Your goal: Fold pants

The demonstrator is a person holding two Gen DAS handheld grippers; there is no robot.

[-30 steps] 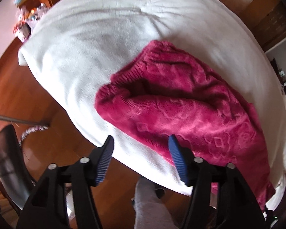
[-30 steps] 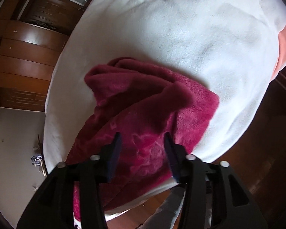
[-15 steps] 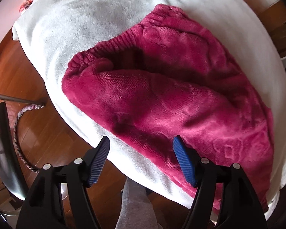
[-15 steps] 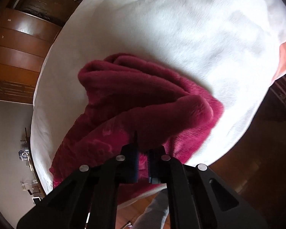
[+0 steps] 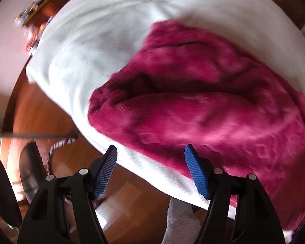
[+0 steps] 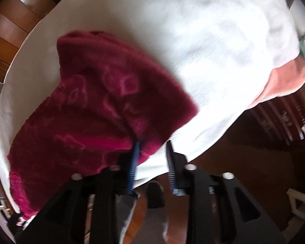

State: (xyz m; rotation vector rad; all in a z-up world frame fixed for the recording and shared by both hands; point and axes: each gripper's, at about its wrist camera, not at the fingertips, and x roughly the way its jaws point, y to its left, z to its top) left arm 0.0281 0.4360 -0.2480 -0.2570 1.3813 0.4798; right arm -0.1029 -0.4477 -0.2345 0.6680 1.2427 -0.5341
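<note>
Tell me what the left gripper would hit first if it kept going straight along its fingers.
Probably the near edge of the crimson pants, or the white cover just beside it. The left gripper is open with nothing between its fingers. The picture is blurred, so depth is uncertain.

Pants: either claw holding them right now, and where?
Neither. The left claw is open above the near edge of the pants, clear of them. The right claw has just been opening; the fabric's near corner is between its pads, not pinched.

Pants motion-blurred, perhaps folded, cut off at right edge.
</note>
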